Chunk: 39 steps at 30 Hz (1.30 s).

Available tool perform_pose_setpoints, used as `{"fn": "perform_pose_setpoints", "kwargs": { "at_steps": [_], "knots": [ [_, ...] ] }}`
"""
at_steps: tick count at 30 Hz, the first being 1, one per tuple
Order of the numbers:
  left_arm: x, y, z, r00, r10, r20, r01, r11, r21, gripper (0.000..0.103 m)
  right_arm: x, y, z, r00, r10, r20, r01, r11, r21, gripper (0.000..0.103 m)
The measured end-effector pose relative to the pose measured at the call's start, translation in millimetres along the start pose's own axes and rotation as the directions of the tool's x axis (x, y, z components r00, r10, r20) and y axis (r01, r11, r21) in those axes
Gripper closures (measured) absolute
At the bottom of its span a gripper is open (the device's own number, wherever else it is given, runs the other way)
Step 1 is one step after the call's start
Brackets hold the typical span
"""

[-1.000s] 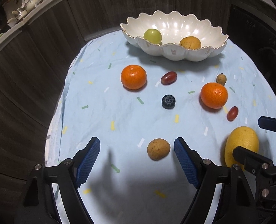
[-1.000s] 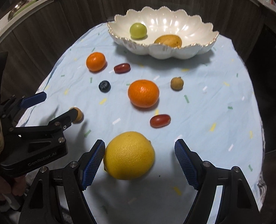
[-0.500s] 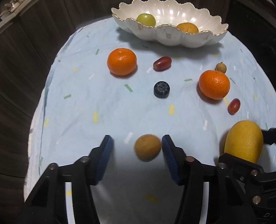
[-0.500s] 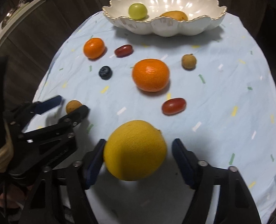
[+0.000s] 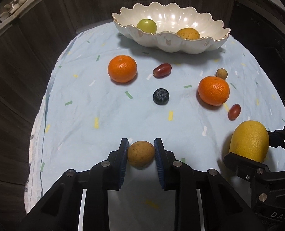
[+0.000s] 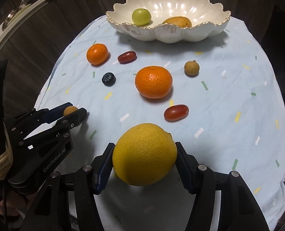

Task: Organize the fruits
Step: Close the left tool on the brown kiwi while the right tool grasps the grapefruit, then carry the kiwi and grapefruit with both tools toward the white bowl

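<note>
We see table under pale blue cloth [image 6: 229, 100] (confetti print); on cloth: scalloped white bowl [image 6: 210, 32], two oranges [image 6: 153, 82], two red grapes [image 6: 176, 112], blueberry [image 6: 108, 79], longan [image 6: 191, 68].

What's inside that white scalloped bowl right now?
The white scalloped bowl holds two fruits: a round green one and a yellow-orange one. The near rim hides their undersides and part of the bowl's floor.
</note>
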<state>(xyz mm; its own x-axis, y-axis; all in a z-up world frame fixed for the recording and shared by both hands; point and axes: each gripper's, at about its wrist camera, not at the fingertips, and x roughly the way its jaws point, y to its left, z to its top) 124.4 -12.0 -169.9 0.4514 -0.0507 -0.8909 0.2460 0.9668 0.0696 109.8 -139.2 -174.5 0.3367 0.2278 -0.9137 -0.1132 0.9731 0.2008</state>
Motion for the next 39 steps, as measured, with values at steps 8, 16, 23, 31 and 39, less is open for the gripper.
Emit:
{"fn": "perform_pose_setpoints", "kwargs": {
  "at_steps": [8,16,23,31,39],
  "knots": [
    [-9,-1,2,1.0,-0.002,0.011,0.002,1.0,-0.001,0.076,-13,0,1,0.999,-0.009,0.039,0.009,1.0,-0.004,0.042],
    [-17,-4,7,1.0,0.001,0.023,-0.001,1.0,0.004,0.076,-20,-4,7,0.998,-0.021,0.066,0.02,1.0,0.008,0.042],
    [-22,-8,15,1.0,0.0,0.029,-0.001,1.0,0.006,0.076,-29,-9,14,0.994,-0.041,0.098,0.04,0.999,0.01,0.042],
    [-29,-12,34,0.998,-0.004,0.058,0.004,1.0,-0.005,0.076,-40,-16,33,0.987,-0.064,0.147,0.061,0.998,0.026,0.042],
    [-38,-16,61,0.995,-0.011,0.101,0.013,1.0,-0.018,0.076,-56,-28,58,0.974,-0.09,0.209,0.083,0.996,0.043,0.042]
  ]
}}
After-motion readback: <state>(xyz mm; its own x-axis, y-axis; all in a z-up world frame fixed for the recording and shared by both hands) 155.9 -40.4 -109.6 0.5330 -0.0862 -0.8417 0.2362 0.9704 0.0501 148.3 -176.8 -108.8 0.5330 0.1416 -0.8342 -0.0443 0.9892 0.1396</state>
